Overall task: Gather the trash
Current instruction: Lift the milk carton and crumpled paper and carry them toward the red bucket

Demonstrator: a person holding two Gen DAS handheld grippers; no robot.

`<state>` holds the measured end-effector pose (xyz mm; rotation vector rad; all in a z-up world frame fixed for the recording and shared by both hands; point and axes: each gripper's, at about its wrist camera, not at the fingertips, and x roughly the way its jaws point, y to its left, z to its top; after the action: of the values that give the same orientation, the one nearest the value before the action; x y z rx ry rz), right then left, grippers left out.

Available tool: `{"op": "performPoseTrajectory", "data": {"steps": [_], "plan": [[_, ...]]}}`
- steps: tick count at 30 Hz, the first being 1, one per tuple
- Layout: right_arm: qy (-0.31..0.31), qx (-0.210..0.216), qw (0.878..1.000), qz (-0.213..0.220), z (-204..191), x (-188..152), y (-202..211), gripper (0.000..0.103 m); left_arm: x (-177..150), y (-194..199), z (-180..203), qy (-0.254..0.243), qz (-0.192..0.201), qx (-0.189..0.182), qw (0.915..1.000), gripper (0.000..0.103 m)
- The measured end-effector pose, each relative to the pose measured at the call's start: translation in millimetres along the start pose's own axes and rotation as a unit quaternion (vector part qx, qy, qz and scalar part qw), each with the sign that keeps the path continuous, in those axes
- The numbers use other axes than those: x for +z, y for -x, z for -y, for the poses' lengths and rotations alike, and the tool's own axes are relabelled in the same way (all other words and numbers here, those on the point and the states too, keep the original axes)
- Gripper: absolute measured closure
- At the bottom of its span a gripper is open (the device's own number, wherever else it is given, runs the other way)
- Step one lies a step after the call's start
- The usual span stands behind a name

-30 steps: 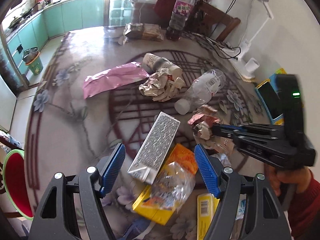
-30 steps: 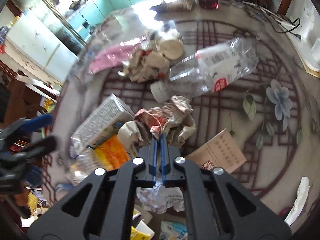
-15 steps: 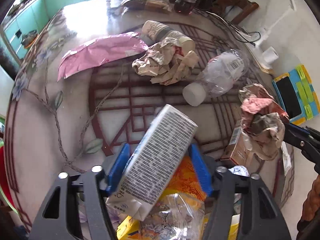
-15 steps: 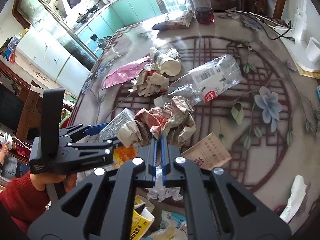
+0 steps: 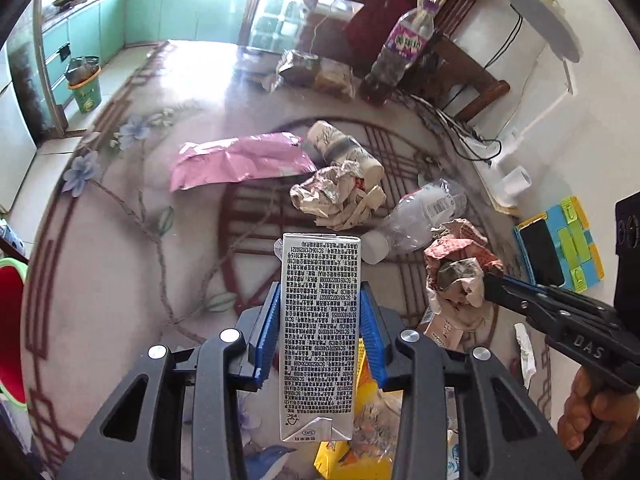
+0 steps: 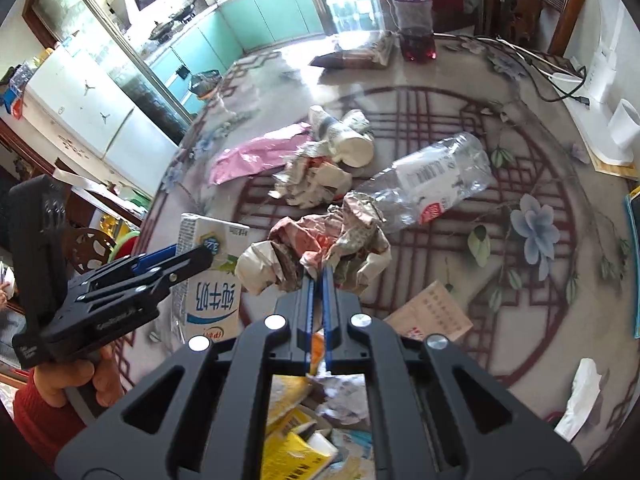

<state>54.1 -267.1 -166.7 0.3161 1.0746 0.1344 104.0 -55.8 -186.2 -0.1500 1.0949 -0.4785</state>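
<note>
My left gripper (image 5: 320,320) is shut on a silver milk carton (image 5: 318,332) and holds it upright above the round table (image 5: 120,248); the carton also shows in the right wrist view (image 6: 212,280). My right gripper (image 6: 316,280) is shut on a crumpled paper wad (image 6: 320,246), lifted off the table; the wad shows at the right in the left wrist view (image 5: 460,276). On the table lie a clear plastic bottle (image 6: 432,184), a pink wrapper (image 5: 240,160), a paper cup (image 5: 344,148) and another crumpled paper (image 5: 340,196).
Below both grippers is a heap of yellow packets and wrappers (image 6: 296,432). A brown carton piece (image 6: 432,316) and a white tissue (image 6: 580,396) lie near the table edge. A purple-label bottle (image 6: 412,8) and a snack bag (image 5: 316,74) stand at the far side.
The left gripper closed on the milk carton, lifted it and turned it upright. The right gripper raised the crumpled paper wad higher off the table.
</note>
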Motion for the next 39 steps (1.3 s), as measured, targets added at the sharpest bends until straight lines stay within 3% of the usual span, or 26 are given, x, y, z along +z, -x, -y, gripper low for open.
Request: {"op": "performPoseTrajectory", "data": {"steps": [12, 28, 39], "plan": [[0.004, 0.0, 0.999, 0.049, -33.5, -20.0, 19.9, 0.099, -5.7, 75.6, 13.0, -0.069, 0.055, 0.026, 0.9958, 0.068], [0.022, -0.002, 0.996, 0.09, -63.1, -25.3, 51.2, 0.099, -14.8, 114.7, 8.7, -0.082, 0.078, 0.057, 0.992, 0.068], [0.038, 0.0, 0.994, 0.102, -98.4, -22.4, 55.9, 0.099, -16.0, 138.4, -15.7, -0.072, 0.094, 0.054, 0.9915, 0.068]]}}
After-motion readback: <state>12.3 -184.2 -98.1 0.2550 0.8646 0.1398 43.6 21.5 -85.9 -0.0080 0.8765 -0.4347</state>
